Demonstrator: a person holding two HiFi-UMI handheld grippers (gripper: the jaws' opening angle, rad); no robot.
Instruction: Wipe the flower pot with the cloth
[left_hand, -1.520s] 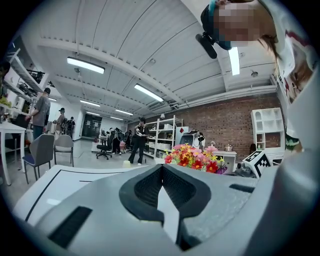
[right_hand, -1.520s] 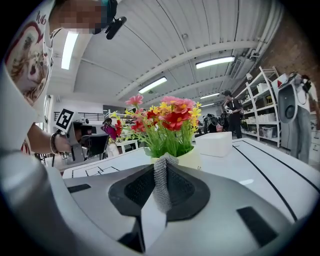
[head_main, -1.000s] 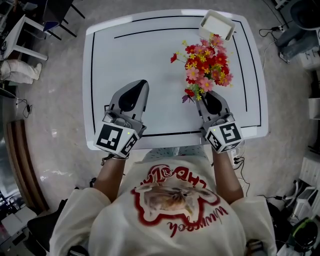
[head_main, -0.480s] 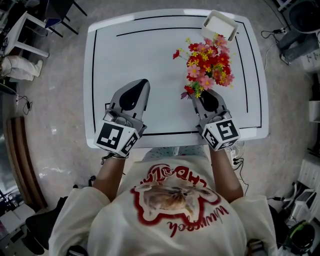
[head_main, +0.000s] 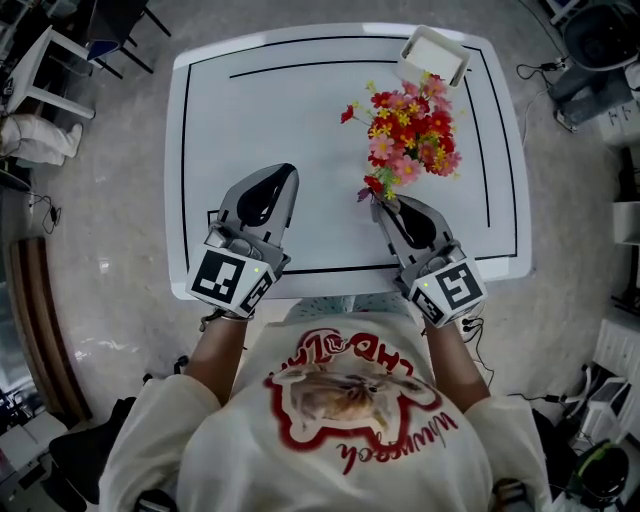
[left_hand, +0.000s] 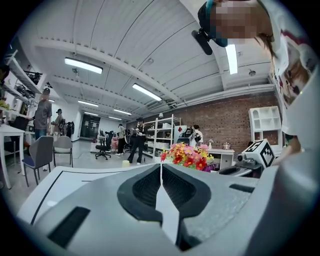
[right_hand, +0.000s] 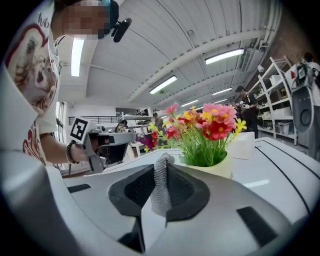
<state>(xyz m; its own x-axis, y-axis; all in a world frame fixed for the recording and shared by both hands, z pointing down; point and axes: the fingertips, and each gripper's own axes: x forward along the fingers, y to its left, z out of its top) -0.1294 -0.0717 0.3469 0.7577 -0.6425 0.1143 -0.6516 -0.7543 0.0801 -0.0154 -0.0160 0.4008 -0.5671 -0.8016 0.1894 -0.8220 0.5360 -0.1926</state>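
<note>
The white surface (head_main: 250, 110) is bare across its whole left half, from its left edge up to the flower pot (right_hand: 220, 169), so the widest open room lies left of the pot. The left tongs (head_main: 288, 167) hang over the near part of that stretch, well to the left of the pot. Their jaws are pressed fully together with nothing between them. The right tongs (head_main: 377, 200) sit at the pot's near side, tips just beside the lowest blooms. Their jaws stand partly apart, clamped on a fold of grey mesh cloth (right_hand: 160, 182) that pokes up between the pads. Whether the cloth touches the pot I cannot tell. The cream pot stands on the right half of the surface, with red, pink and yellow flowers (head_main: 412, 130) spreading over it. Behind the pot, at the far right corner, is a white box (head_main: 432, 52). Right of the pot only a narrow strip remains before the surface's right edge.
</note>
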